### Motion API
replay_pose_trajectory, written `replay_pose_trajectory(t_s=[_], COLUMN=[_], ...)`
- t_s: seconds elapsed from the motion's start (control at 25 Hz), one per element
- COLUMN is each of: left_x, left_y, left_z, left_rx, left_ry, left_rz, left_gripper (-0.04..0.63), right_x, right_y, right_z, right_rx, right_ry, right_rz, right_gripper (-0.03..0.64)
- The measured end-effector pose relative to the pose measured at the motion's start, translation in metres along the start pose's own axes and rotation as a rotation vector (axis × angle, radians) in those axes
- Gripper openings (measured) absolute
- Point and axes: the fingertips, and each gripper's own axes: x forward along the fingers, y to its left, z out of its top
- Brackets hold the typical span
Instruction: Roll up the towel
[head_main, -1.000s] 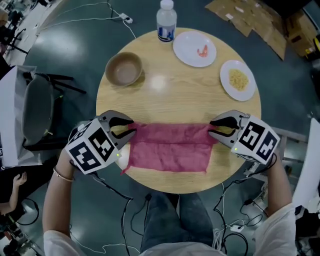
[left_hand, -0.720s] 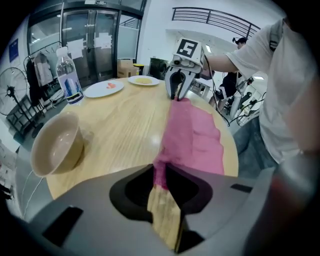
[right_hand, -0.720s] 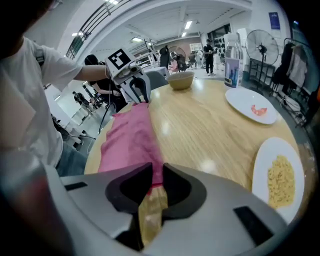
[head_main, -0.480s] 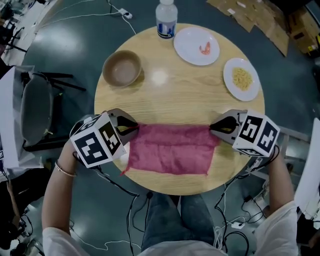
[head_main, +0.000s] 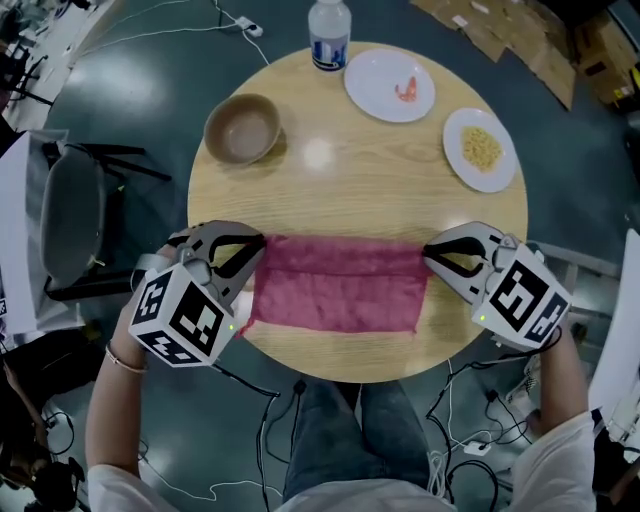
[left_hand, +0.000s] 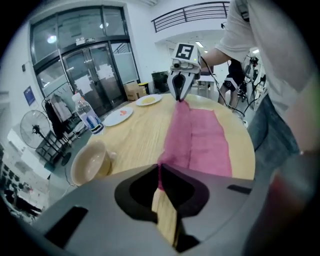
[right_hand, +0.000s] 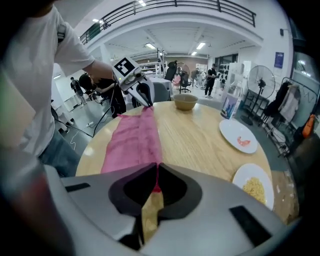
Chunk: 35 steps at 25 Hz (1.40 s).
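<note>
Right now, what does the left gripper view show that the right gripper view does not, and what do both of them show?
Only the left gripper view: the right gripper, shut on the far end of the towel, and glass doors. Only the right gripper view: the left gripper, shut on the other end. Both: the towel stretched along the table, the bowl, the shrimp plate and the noodle plate.

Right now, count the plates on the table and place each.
2. One plate, with a pink morsel, sits far beside the bottle; the other plate, holding yellow food, lies by the right rim. None looks hidden.
</note>
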Motion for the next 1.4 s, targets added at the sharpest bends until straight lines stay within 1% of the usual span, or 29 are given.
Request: replay_pose_trajectory(t_s=[0.16,0.28,0.44,0.64,0.76,0.84,0.96,1.08,1.2,1.4], left_x=[-0.006,-0.012,-0.019,-0.019,-0.021,-0.021,-0.017,-0.010,-0.012,-0.026], left_y=[-0.010,-0.020,-0.037,-0.059,-0.068,-0.072,-0.079,-0.082,-0.080,-0.077], left_z=[-0.001,-0.003,-0.006,-0.011,-0.015,-0.017,-0.022,-0.027,-0.027,-0.030], left_rx=[0.043,0.032,0.014,0.000,-0.018,-0.031,-0.042,-0.046,-0.082,-0.177], left_ry=[-0.035,-0.062,-0.076,-0.065,-0.064,-0.063,-0.044,-0.020,-0.031,-0.059], left_rz=[0.068,0.076,0.064,0.036,0.022,0.015,0.005,-0.001,-0.005,-0.045], left_gripper=[0.017,0.017,0.017,0.017,0.017,0.017,0.012,0.012,0.012,0.034], right_x=[-0.001,0.000,0.000,0.003,0.006,0.006,0.010,0.019,0.021,0.007], right_y=[0.020,0.033,0.047,0.065,0.071,0.074,0.076,0.074,0.074,0.073], right_z=[-0.002,-0.005,-0.010,-0.015,-0.018,-0.021,-0.028,-0.036,-0.034,-0.030], right_rx=[-0.060,-0.075,-0.064,-0.059,-0.052,-0.047,-0.037,-0.028,-0.006,0.054], right_ry=[0.005,-0.005,-0.016,-0.005,-0.022,-0.011,0.016,0.028,0.011,0.000], right_rz=[-0.034,-0.041,-0.046,-0.034,-0.035,-0.034,-0.040,-0.066,-0.065,-0.041], right_gripper=[0.015,0.015,0.015,0.015,0.015,0.015,0.015,0.017,0.021,0.075])
